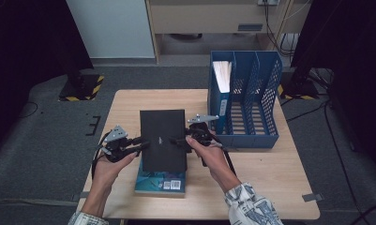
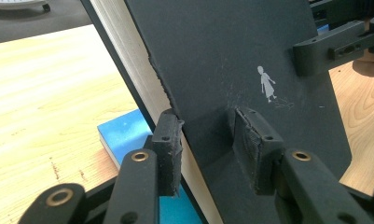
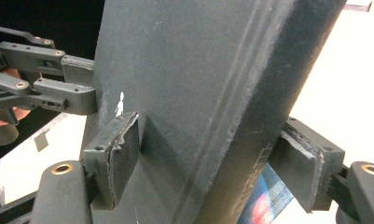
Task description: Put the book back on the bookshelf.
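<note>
A black hardcover book (image 1: pixel 162 138) is held tilted between both grippers, over a blue book (image 1: pixel 160 183) lying flat on the wooden table (image 1: pixel 129 103). My left gripper (image 1: pixel 143 144) clamps its page-edge side; in the left gripper view the pads (image 2: pixel 168 140) press on both covers of the black book (image 2: pixel 231 56). My right gripper (image 1: pixel 178 140) clamps the spine side. In the right gripper view one pad (image 3: pixel 117 154) lies on the front cover of the black book (image 3: pixel 189 70) and the other pad sits behind the spine. The blue book (image 2: pixel 124 133) shows below.
A blue mesh file rack (image 1: pixel 244 98) stands at the table's right back, with a white-paged volume (image 1: pixel 222 75) upright in its leftmost slot and the other slots free. The table's front edge lies just under the blue book. Dark floor surrounds the table.
</note>
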A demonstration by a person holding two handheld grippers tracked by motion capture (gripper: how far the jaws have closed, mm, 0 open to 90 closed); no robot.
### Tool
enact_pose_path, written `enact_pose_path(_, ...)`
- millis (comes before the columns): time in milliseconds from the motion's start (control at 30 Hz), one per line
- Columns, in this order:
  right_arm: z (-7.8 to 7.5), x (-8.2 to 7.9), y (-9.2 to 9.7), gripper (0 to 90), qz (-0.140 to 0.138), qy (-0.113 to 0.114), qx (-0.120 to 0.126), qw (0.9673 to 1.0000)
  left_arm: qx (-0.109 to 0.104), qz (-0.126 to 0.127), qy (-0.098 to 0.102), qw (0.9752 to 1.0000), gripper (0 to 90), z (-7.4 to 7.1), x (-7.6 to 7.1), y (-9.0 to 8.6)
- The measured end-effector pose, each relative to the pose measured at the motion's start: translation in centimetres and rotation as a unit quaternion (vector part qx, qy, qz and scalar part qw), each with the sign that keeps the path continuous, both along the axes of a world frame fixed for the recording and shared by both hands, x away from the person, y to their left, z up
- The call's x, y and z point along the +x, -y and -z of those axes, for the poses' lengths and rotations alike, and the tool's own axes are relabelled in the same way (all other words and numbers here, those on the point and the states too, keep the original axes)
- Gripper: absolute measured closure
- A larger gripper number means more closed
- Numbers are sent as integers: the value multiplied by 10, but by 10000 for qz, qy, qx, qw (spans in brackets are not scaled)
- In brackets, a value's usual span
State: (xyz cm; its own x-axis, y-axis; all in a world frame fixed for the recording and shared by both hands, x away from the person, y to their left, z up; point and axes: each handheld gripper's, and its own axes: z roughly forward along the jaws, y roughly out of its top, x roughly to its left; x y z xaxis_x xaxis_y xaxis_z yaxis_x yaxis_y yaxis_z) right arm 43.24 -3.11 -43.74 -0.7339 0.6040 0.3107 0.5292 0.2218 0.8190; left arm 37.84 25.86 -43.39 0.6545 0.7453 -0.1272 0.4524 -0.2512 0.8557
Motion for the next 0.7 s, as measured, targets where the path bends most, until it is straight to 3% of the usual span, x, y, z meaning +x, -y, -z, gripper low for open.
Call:
enact_pose_path(233,-3,2,-2,268,16,97,-60,9999,68,-37,30,10000,623,-3,5,0)
enact_pose_path(700,-8,32,-10,275,110,246,-233,9994,220,-78,163,9996,660,-13,42,-1)
